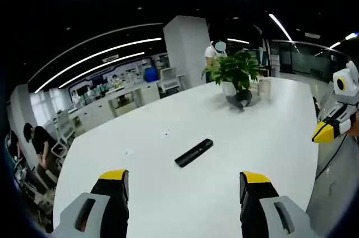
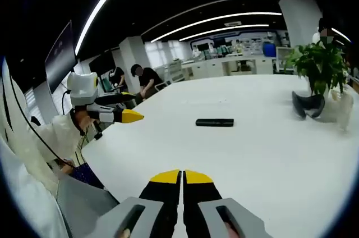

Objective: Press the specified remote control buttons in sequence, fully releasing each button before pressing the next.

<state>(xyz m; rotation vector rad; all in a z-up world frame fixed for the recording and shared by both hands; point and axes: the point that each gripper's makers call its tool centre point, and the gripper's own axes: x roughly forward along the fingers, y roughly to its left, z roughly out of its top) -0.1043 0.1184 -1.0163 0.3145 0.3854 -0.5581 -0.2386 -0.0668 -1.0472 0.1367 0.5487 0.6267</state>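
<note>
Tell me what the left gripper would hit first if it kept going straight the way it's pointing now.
Probably the black remote. It lies on the white table ahead of the open left gripper, roughly in line between its jaws. Depth is hard to judge, so the gripper could pass above it.

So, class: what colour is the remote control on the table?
Black: the remote control shows best in the left gripper view.

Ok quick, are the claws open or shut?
Left claw: open, holding nothing, above the white table.
Right claw: shut, holding nothing.
</note>
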